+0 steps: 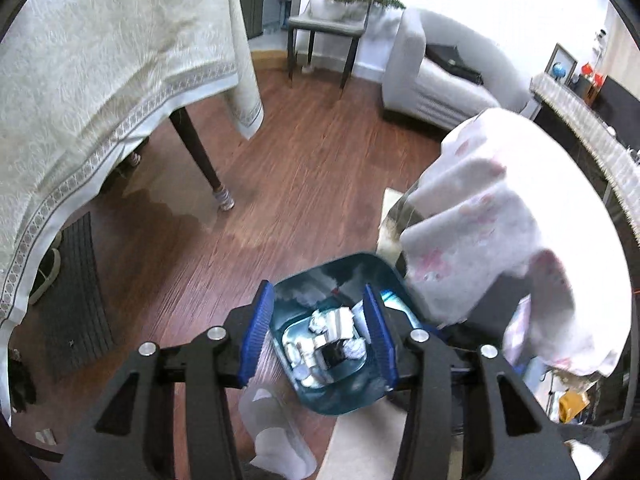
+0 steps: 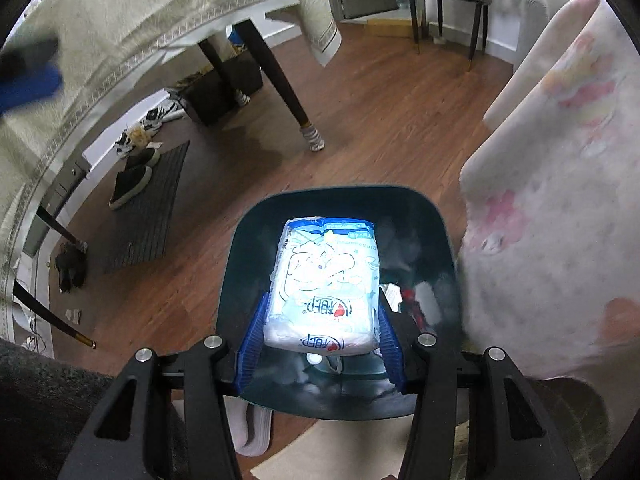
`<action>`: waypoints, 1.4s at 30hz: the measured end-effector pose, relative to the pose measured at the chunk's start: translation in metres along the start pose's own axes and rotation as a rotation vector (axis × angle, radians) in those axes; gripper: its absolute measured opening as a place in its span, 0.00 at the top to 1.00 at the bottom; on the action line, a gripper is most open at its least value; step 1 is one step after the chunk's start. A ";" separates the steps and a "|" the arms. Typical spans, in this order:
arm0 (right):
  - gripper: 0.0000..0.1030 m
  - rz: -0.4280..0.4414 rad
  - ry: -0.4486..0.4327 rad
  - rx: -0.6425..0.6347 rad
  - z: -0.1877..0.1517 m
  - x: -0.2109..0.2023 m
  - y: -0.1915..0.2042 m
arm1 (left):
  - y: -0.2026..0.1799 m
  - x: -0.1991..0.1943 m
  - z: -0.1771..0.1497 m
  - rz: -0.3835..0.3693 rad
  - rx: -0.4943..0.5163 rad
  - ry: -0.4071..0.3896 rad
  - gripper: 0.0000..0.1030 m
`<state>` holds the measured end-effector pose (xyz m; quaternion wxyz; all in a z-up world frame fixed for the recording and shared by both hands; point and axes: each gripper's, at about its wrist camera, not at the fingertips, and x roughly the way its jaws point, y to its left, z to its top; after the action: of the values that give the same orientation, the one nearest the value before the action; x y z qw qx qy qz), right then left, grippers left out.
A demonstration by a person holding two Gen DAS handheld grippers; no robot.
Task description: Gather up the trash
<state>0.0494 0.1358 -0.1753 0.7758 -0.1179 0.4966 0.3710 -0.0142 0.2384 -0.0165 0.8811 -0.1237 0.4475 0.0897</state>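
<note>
The teal bin (image 2: pixel 240 280) stands on the wood floor, just right of the draped table (image 1: pixel 80 80), with crumpled paper (image 1: pixel 324 320) already at its bottom. My right tongs (image 2: pixel 320 344) clamp a blue-and-white tissue pack (image 2: pixel 326 280) by its near end, hanging over the bin's mouth. To do this well, I'd bring the pack well inside the rim before I let go, so it drops flat rather than catching the edge. My left tongs (image 1: pixel 316 336) hang part-open and empty above the bin; I'd hold them clear.
</note>
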 end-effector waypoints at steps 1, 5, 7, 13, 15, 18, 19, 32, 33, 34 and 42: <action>0.50 0.002 0.008 0.003 -0.002 0.003 -0.001 | -0.004 -0.004 0.002 -0.006 0.000 -0.013 0.57; 0.50 0.003 0.043 0.006 -0.009 0.020 0.003 | -0.014 -0.017 0.009 -0.032 -0.003 -0.048 0.60; 0.50 -0.004 0.066 -0.003 -0.014 0.029 0.006 | -0.020 -0.023 0.011 -0.046 0.000 -0.063 0.63; 0.50 -0.012 0.110 0.007 -0.018 0.045 0.010 | -0.030 -0.034 0.015 -0.073 -0.003 -0.084 0.66; 0.49 -0.022 0.113 0.003 -0.017 0.047 0.012 | -0.031 -0.037 0.015 -0.076 0.004 -0.094 0.66; 0.42 -0.033 0.122 0.008 -0.016 0.051 0.011 | -0.035 -0.038 0.014 -0.074 0.017 -0.097 0.66; 0.36 -0.033 0.123 0.016 -0.015 0.051 0.010 | -0.036 -0.038 0.014 -0.074 0.019 -0.097 0.66; 0.35 0.020 0.077 -0.030 0.001 0.034 0.028 | -0.037 -0.048 0.020 -0.089 0.011 -0.128 0.66; 0.35 0.020 0.068 -0.042 0.002 0.030 0.031 | -0.037 -0.049 0.021 -0.089 0.010 -0.131 0.66; 0.35 0.020 0.060 -0.052 0.003 0.026 0.032 | -0.037 -0.050 0.022 -0.090 0.007 -0.133 0.66; 0.35 0.000 -0.069 -0.101 0.023 -0.033 0.035 | -0.035 -0.059 0.030 -0.099 -0.012 -0.164 0.66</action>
<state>0.0327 0.1579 -0.1298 0.7856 -0.1440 0.4500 0.3996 -0.0165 0.2115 0.0535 0.9175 -0.1433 0.3665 0.0588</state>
